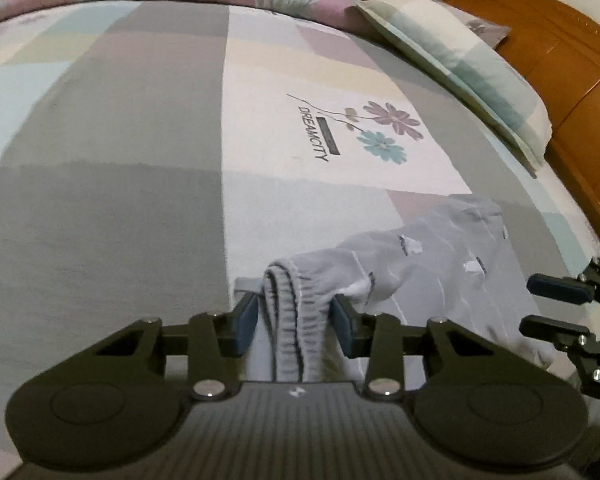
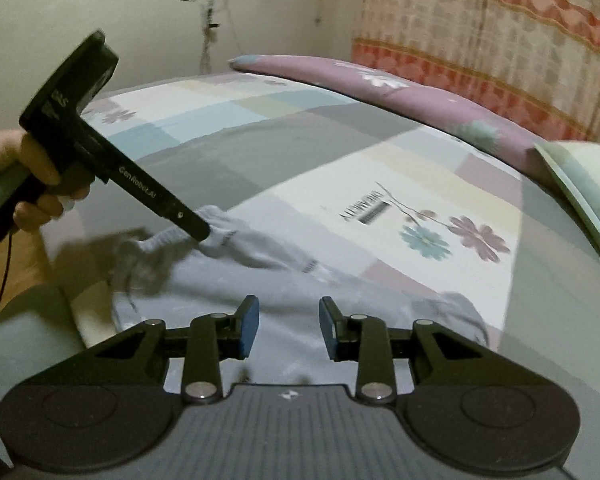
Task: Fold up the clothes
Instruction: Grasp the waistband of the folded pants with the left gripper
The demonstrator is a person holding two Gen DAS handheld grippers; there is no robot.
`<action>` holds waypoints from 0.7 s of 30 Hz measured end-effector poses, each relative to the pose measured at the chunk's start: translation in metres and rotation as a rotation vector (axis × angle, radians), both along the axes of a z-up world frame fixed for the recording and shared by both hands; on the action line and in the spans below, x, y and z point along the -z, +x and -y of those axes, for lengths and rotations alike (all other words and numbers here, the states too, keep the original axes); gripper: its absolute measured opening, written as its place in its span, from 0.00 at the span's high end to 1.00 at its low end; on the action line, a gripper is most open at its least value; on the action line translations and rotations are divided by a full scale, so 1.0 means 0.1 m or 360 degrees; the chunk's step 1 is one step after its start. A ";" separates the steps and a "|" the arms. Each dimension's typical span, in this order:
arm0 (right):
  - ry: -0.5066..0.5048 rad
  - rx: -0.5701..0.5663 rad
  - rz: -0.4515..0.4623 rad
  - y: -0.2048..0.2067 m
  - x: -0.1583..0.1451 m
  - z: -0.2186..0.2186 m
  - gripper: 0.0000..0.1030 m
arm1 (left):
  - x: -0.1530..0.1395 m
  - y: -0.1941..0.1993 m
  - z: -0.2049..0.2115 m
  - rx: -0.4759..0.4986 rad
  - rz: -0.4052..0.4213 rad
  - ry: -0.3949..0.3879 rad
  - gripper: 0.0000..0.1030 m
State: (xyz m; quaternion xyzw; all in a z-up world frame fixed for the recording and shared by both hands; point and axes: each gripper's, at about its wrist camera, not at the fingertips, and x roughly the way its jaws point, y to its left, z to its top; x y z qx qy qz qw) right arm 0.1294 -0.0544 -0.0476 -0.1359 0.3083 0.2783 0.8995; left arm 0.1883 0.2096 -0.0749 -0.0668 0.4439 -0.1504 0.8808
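Note:
A pale grey garment [image 1: 428,256] with small printed motifs lies crumpled near the front edge of the bed [image 1: 120,200]. Its ribbed elastic waistband [image 1: 300,344] is bunched up between the fingers of my left gripper [image 1: 294,316], which stands open around it. In the right wrist view the left gripper [image 2: 202,234] reaches down to that waistband [image 2: 168,238], held by a hand [image 2: 32,184]. My right gripper [image 2: 288,328] is open, hovering over the garment [image 2: 300,288] with nothing between its pads. It also shows at the right edge of the left wrist view, right gripper [image 1: 540,306].
The bed sheet has coloured blocks and a flower print [image 1: 380,132]. A pillow [image 1: 460,68] lies by the wooden headboard [image 1: 560,60]. A purple duvet [image 2: 400,88] is rolled along the far side, with a curtain [image 2: 500,40] behind. Wooden floor [image 2: 4,272] shows at the left.

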 end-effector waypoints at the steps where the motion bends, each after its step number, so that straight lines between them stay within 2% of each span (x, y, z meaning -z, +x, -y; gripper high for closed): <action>1: 0.0004 0.0018 -0.0010 0.02 0.02 0.03 0.63 | 0.02 0.01 0.01 -0.0004 -0.0003 0.0002 0.63; 5: 0.0017 0.0068 -0.0038 0.07 0.11 0.13 0.63 | 0.09 0.04 0.05 -0.0020 -0.0013 0.0009 0.63; 6: 0.0024 0.0079 -0.0038 0.08 0.12 0.16 0.63 | 0.11 0.05 0.05 -0.0024 -0.0016 0.0011 0.67; 7: 0.0031 0.0090 -0.0036 0.07 0.12 0.18 0.63 | 0.12 0.06 0.06 -0.0028 -0.0019 0.0012 0.76; 10: 0.0043 0.0123 -0.0035 0.06 0.11 0.25 0.62 | 0.09 0.01 0.07 -0.0055 0.0015 0.0006 0.86; 13: 0.0038 0.0147 -0.0052 0.06 0.14 0.33 0.61 | -0.03 -0.07 -0.01 -0.0063 0.0055 -0.0023 0.84; 14: 0.0032 0.0154 -0.0064 0.07 0.15 0.37 0.60 | -0.05 -0.09 -0.03 -0.0065 0.0054 -0.0022 0.79; 15: 0.0024 0.0161 -0.0087 0.08 0.18 0.41 0.56 | -0.03 -0.08 -0.06 -0.0088 0.0015 -0.0001 0.75; 17: 0.0007 0.0181 -0.0132 0.09 0.23 0.50 0.56 | 0.00 -0.07 -0.09 -0.0160 -0.0047 0.0093 0.77; 18: -0.0002 0.0191 -0.0154 0.09 0.25 0.55 0.56 | -0.02 -0.09 -0.10 -0.0172 -0.0049 0.0110 0.74; 21: -0.0015 0.0172 -0.0214 0.04 0.32 0.68 0.56 | -0.20 -0.22 -0.07 -0.0148 0.0079 0.0117 0.71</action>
